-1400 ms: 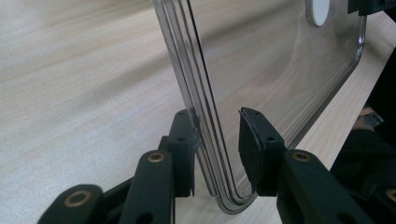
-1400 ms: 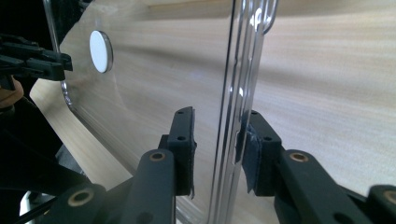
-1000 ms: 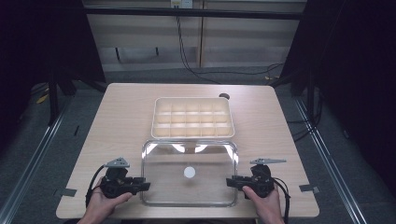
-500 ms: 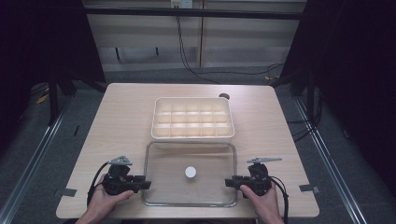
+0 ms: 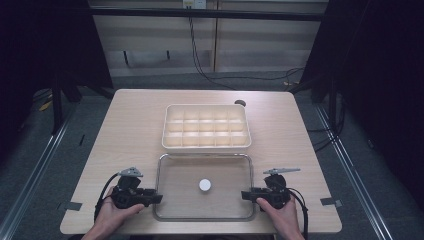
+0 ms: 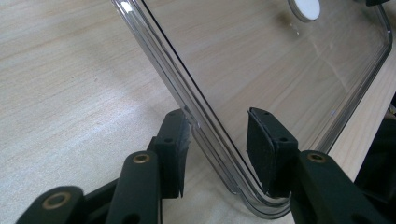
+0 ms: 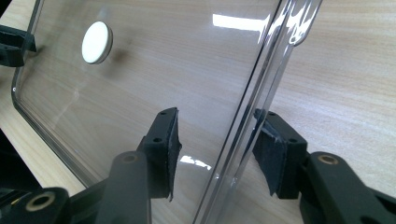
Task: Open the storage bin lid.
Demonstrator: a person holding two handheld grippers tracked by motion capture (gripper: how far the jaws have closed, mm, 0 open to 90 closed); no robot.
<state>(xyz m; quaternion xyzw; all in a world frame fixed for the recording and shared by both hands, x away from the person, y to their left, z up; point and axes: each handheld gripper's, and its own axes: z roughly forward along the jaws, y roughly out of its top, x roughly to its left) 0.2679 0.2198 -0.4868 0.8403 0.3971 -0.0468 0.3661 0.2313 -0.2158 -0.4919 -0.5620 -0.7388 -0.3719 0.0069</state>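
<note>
A clear plastic lid (image 5: 220,170) with a white round knob (image 5: 205,185) lies flat on the wooden table, just in front of a cream compartment box (image 5: 165,135). My left gripper (image 5: 156,198) reaches in over the lid's left edge and my right gripper (image 5: 247,195) over its right edge. In the left gripper view the lid's rim (image 6: 205,135) runs between the jaws of my left gripper (image 6: 219,154), with gaps at the pads. The right gripper (image 7: 219,149) straddles the opposite rim (image 7: 252,116) the same way. Both pairs of jaws have just been opening.
The table's front edge runs close behind both hands. A small dark round spot (image 5: 240,103) sits beyond the box. Grey tape marks (image 5: 72,205) (image 5: 330,201) lie near the table's front corners. Dark floor and rails surround the table.
The lid, held up off the table a second ago, has come down flat onto it. Both grippers have let go and stay at its edges.
</note>
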